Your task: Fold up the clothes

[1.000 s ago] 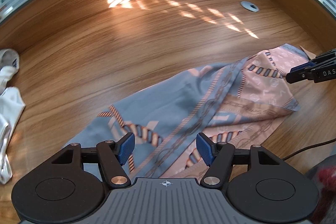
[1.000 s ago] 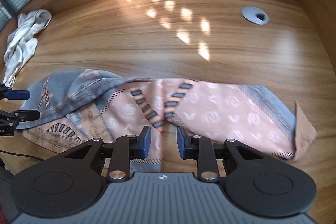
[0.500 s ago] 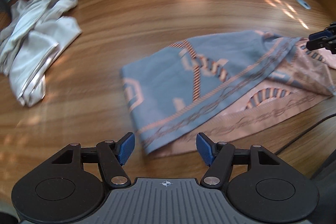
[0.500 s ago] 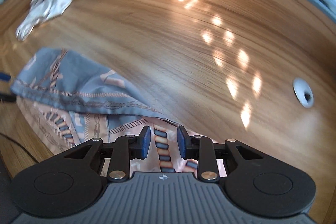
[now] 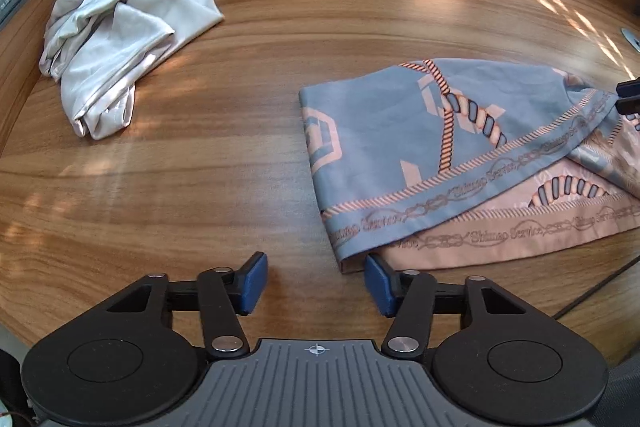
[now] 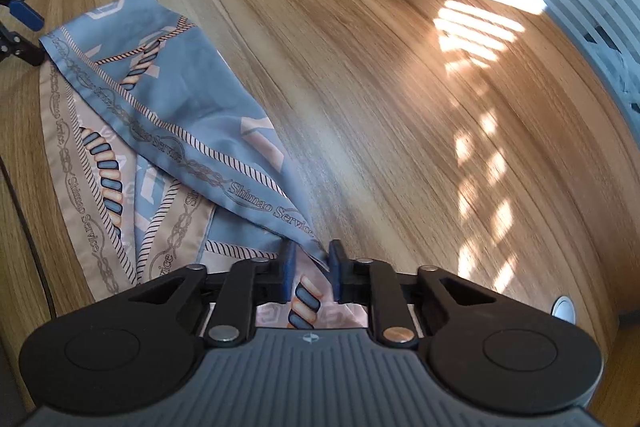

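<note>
the scarf (image 5: 460,155) lay ahead-right of the wide-open, empty left gripper (image 5: 316,285), its near corner beside the right pad; its long axis ran toward the right gripper (image 6: 310,269), which pinched its far corner.

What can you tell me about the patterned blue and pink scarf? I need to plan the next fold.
The silky blue and pink scarf lies on the wooden table, folded so a blue layer overlaps a pink one. It carries rope and chain motifs and "Shimao Service" lettering along its borders. The right hand-held gripper has a blue corner between its fingers, lifting a ridge. The open left hand-held gripper sits at the opposite corner, its right pad nearly touching.
</note>
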Motion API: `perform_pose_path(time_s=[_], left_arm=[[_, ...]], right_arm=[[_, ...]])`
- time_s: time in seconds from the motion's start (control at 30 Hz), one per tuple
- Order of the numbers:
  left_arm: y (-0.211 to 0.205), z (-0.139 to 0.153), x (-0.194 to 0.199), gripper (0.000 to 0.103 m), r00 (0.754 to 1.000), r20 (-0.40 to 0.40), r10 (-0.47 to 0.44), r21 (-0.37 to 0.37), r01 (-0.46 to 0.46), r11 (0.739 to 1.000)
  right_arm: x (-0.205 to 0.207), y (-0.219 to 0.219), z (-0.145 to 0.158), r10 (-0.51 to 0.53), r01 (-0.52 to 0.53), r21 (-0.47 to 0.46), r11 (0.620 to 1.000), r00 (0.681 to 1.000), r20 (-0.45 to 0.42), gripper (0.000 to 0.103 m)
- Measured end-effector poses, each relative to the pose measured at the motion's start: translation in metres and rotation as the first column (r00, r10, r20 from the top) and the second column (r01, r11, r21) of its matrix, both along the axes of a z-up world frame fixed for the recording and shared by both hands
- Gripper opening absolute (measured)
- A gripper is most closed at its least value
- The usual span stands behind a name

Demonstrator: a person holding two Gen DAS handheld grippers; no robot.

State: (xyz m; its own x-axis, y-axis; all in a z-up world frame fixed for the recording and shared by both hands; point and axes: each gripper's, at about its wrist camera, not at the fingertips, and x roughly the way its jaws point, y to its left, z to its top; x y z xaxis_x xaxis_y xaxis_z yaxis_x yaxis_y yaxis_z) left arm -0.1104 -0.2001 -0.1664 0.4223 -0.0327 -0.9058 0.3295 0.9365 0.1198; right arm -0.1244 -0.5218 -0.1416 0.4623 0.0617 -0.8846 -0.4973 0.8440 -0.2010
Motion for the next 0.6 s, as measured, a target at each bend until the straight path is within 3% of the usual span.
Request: perform_pose_path(time_s=[0.03, 0.07, 0.3, 0.6], left_arm=[[-0.001, 0.001, 0.002, 0.030, 1.000, 0.010, -0.005, -0.003, 0.005, 1.000], [-0.002, 0.002, 0.004, 0.029, 1.000, 0.020, -0.005, -0.007, 0.005, 1.000], [-0.009, 0.008, 0.023, 0.032, 0.998, 0.058, 0.017, -0.060, -0.014, 0.998], [-0.037, 0.002, 0.034, 0.038, 0.991, 0.132, 0.000, 0.021, -0.002, 1.000]], right_arm=[[0.000, 0.000, 0.001, -0.001, 0.001, 0.001, 1.000, 1.000, 0.002, 0.001], [-0.001, 0.000, 0.004, -0.006, 0.006, 0.004, 1.000, 1.000, 0.010, 0.000], [-0.010, -0.014, 0.047, -0.103, 0.099, 0.038, 0.994, 0.988, 0.115, 0.000], [-0.017, -0.045, 0.097, -0.257, 0.257, 0.028, 0.966, 0.943, 0.214, 0.000]])
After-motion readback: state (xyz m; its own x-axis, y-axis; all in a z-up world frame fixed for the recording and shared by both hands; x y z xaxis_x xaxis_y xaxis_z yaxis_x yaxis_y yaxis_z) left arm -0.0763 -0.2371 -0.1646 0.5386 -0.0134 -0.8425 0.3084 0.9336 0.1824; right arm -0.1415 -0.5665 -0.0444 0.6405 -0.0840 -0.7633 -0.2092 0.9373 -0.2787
